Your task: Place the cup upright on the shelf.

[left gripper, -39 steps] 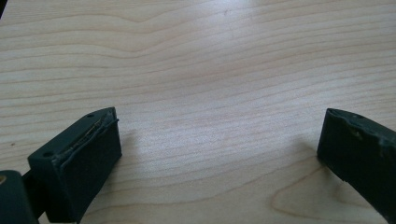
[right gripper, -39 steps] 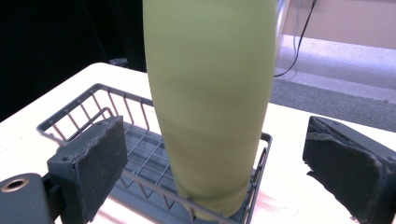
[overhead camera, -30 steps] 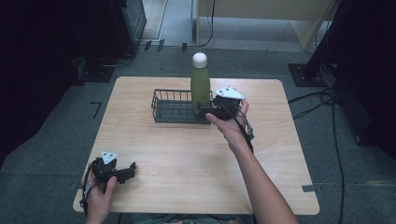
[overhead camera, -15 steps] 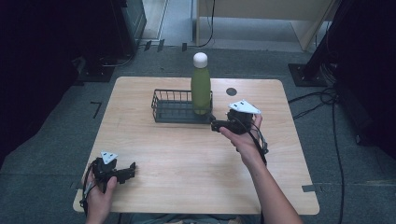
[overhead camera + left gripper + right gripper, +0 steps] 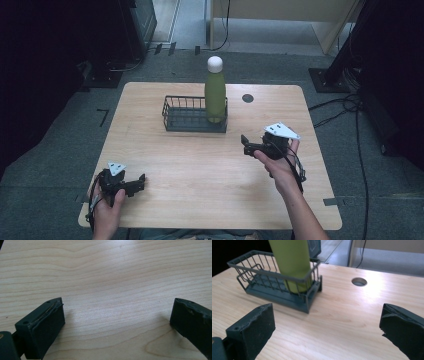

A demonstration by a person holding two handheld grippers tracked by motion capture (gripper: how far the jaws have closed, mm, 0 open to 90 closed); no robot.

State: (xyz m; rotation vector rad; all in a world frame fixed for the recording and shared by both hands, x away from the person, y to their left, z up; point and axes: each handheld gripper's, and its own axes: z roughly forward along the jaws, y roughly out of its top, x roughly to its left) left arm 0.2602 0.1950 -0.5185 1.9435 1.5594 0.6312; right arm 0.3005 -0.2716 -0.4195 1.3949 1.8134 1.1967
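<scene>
High view: green bottle [image 5: 215, 97] stands upright at the right end of the wire basket [image 5: 186, 121]. My right gripper [image 5: 255, 146], jaws apart and empty, sits near; a careless sweep could topple it. Left gripper [image 5: 131, 184] jaws apart over the bench [image 5: 200, 170].

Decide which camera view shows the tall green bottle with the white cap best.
The high view: the tall green bottle with the white cap shows whole, upright in the dark wire basket. The right gripper view shows its lower body; the left gripper view faces bare table.
</scene>
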